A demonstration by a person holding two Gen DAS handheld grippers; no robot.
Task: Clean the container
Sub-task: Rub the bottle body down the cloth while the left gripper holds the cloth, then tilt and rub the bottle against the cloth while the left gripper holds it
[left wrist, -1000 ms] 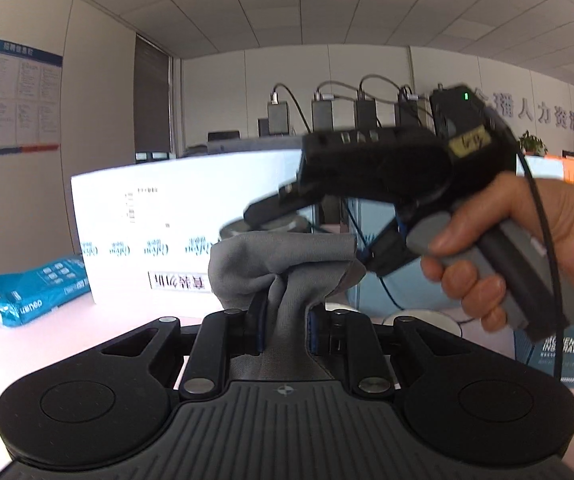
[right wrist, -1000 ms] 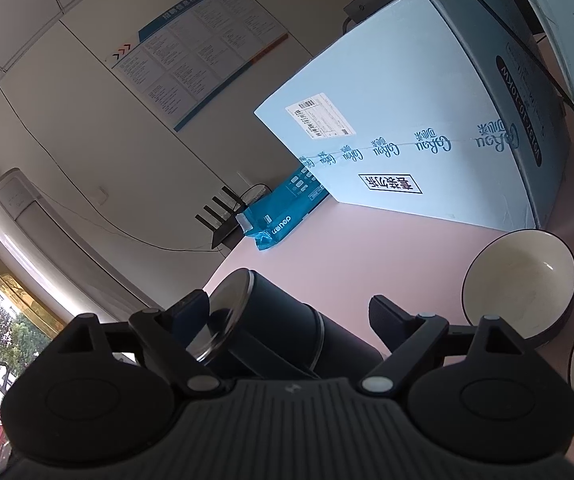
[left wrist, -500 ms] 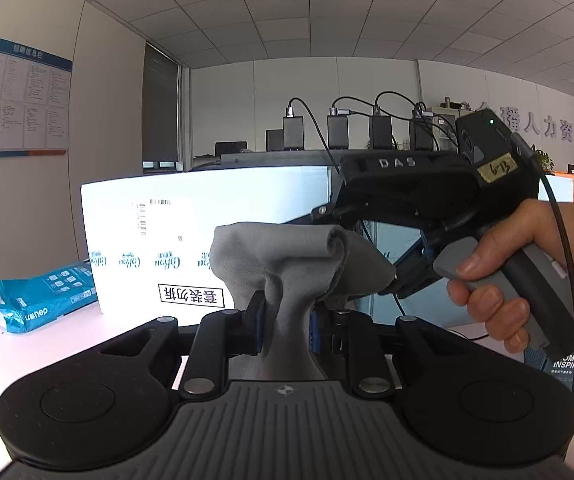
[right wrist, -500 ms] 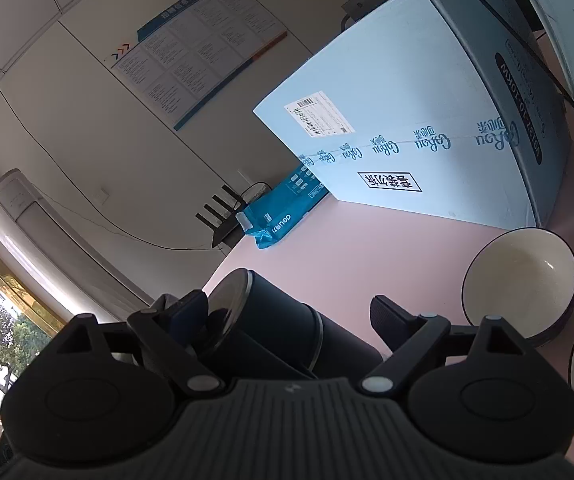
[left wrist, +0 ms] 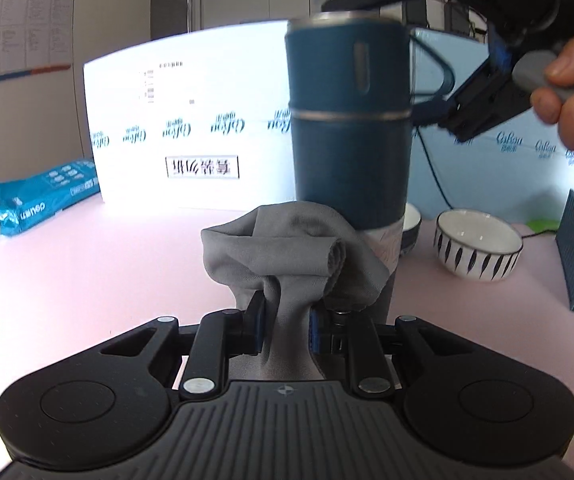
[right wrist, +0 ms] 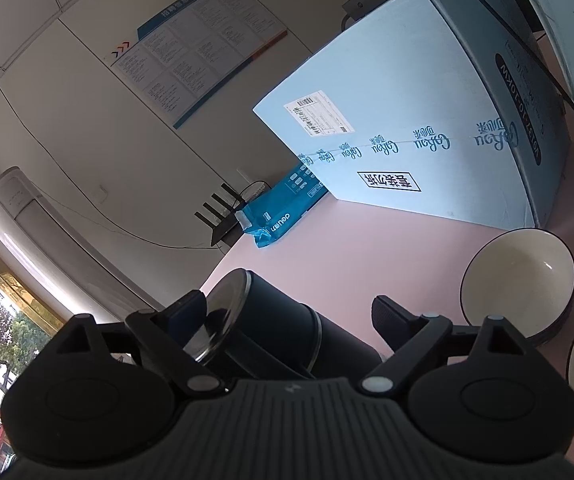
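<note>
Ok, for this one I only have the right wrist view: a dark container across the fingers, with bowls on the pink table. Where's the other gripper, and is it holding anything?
Observer: The left gripper is shut on a bunched grey cloth, right in front of the container's lower part.
Reviewer: Which way up is the container?
Observer: Upright in the left wrist view, lid on top, with one finger of the right gripper lying across the lid.
Reviewer: Is the cloth wiping it yet?
Observer: The cloth overlaps the base in that view, but I can't tell whether they touch.
</note>
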